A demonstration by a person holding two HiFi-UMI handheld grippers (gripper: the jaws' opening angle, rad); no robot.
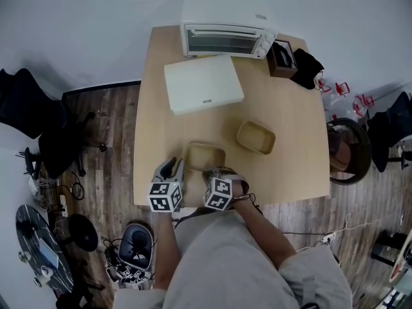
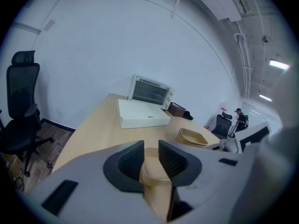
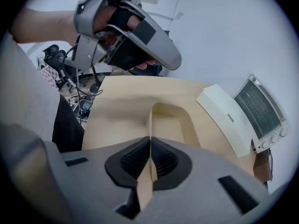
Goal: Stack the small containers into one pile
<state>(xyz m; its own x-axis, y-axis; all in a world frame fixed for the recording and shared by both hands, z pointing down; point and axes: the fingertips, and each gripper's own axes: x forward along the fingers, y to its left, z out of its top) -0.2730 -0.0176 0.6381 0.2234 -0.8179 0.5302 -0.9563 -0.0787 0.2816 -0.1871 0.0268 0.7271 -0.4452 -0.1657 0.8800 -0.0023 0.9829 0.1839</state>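
Two shallow tan containers lie on the wooden table [image 1: 293, 166]. The nearer container [image 1: 205, 154] sits by the front edge. My right gripper [image 1: 217, 172] is shut on its near rim; in the right gripper view the thin wall [image 3: 150, 125] is pinched between the pads of the gripper [image 3: 150, 160]. My left gripper [image 1: 174, 170] is at that container's left end with its jaws apart. A rounded corner of the container [image 2: 154, 171] shows in the gap of the left gripper [image 2: 150, 158]; I see no pad pressing on it. The second container [image 1: 256, 137] [image 2: 192, 136] lies apart, farther right.
A flat white box [image 1: 203, 84] and a white toaster oven [image 1: 225, 34] stand at the back of the table. A small brown box [image 1: 281, 58] and black cloth [image 1: 308, 63] are at the back right corner. Office chairs and cables ring the table on the floor.
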